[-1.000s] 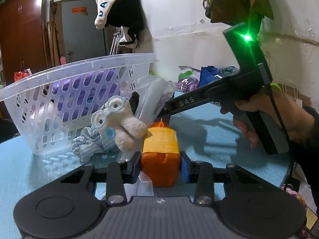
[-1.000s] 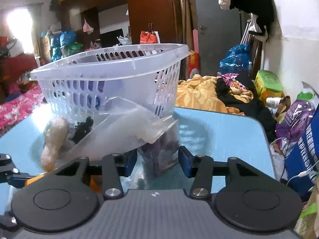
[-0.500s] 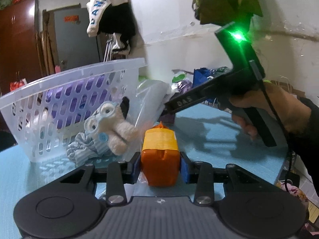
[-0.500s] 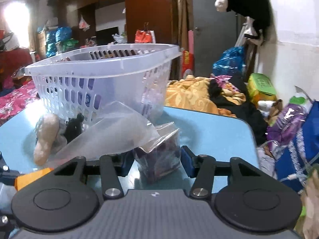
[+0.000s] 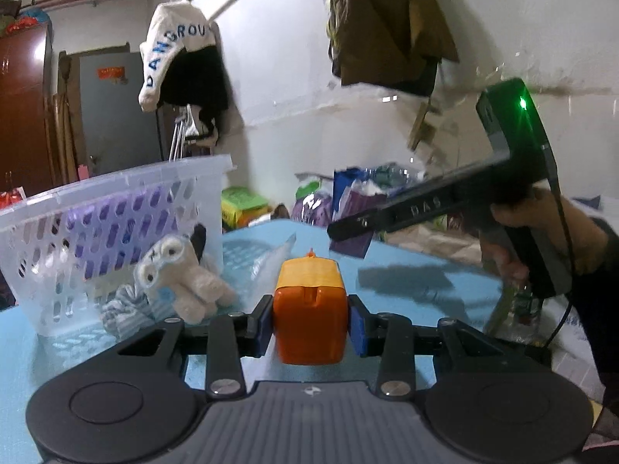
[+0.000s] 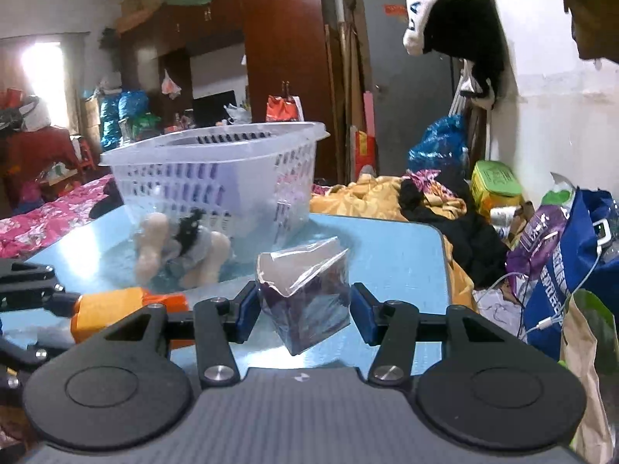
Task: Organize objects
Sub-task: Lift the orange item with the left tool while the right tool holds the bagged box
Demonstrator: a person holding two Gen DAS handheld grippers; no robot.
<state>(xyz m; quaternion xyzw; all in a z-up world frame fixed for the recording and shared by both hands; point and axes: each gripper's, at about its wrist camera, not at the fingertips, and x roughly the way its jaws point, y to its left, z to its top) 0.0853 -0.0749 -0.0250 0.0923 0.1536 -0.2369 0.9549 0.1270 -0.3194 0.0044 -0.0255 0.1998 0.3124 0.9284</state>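
Basket (image 5: 116, 208) contents obscured behind slats; plush toy (image 6: 182, 247) blurred; clear bag (image 6: 305, 301) contents unreadable.

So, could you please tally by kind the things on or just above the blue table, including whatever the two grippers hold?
White plastic basket: 1
Plush toy: 1
Striped cloth: 1
Orange box, in the left gripper: 1
Clear bag with dark contents, in the right gripper: 1
Total: 5

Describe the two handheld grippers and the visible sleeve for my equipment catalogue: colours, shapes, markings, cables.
Both the left gripper and the right gripper have black linkage arms, blue finger pads and grey ribbed bodies with round black discs. Seen side-on, the right one shows "DAS" lettering, a green light and a black cable; the sleeve is dark.
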